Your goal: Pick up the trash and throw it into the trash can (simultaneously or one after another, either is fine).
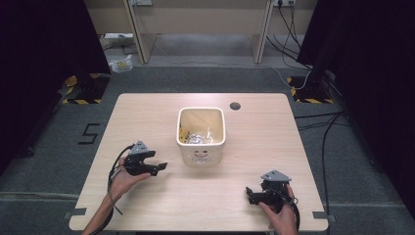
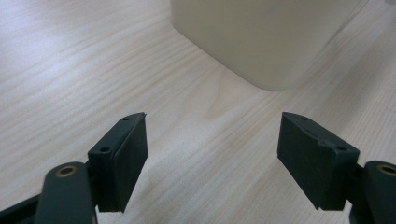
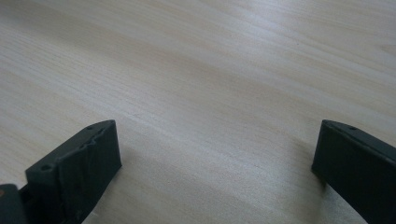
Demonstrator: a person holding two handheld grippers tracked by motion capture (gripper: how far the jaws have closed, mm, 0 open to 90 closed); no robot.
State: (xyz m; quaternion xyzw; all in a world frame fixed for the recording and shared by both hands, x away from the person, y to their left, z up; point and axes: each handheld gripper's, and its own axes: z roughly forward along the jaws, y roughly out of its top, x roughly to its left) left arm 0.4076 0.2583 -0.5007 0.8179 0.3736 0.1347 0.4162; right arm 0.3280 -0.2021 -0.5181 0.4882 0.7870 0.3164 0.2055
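Desk: pale wood, rounded corners, a small dark round hole near its far edge, right of centre.

Bin: cream, square with rounded corners, upright near the middle of the desk. Inside lie crumpled clear or silvery scraps and something yellow against the left wall; what they are cannot be told. A faint print marks its near wall. In the left tool view its wall stands just ahead, a little right of centre.

Left tool: held in the person's left hand over the near-left part of the desk, pointing right toward the bin, near it but apart. Jaws wide apart, nothing between them but bare wood. Grey three-cornered plate on top; cable trailing back along the forearm.

Right tool: held in the right hand over the near-right corner, pointing left, well apart from the bin. Jaws spread wide, nothing held; bare desk between them.

Floor: grey carpet, with cables at the right.
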